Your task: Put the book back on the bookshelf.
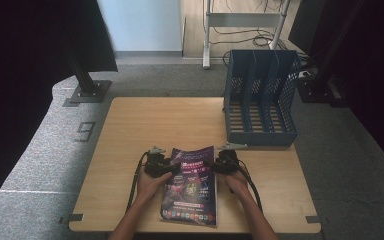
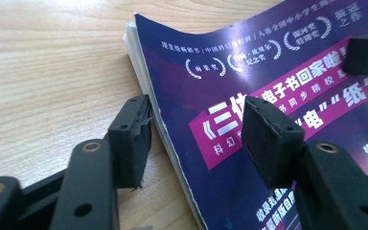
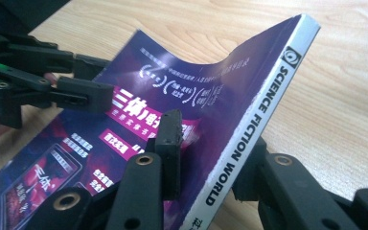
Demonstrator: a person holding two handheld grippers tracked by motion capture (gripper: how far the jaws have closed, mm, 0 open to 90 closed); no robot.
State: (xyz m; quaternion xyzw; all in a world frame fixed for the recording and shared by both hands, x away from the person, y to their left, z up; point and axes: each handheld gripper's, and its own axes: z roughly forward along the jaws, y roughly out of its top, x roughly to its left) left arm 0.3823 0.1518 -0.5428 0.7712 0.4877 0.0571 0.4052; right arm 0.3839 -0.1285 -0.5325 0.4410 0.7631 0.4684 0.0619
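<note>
Looks like a lab or recording studio: lone wooden table on grey carpet, black curtains at 9 and 3 o'clock, stand bases and loose cables at 12, numbered floor marker at 10.

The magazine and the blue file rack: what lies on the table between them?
Nothing lies there. In the high view, bare wooden table separates the magazine from the blue file rack.

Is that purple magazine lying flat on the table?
Not quite. The magazine has its spine edge lifted and the cover bowed, gripped by the right gripper; the far edge rests on the table.
</note>
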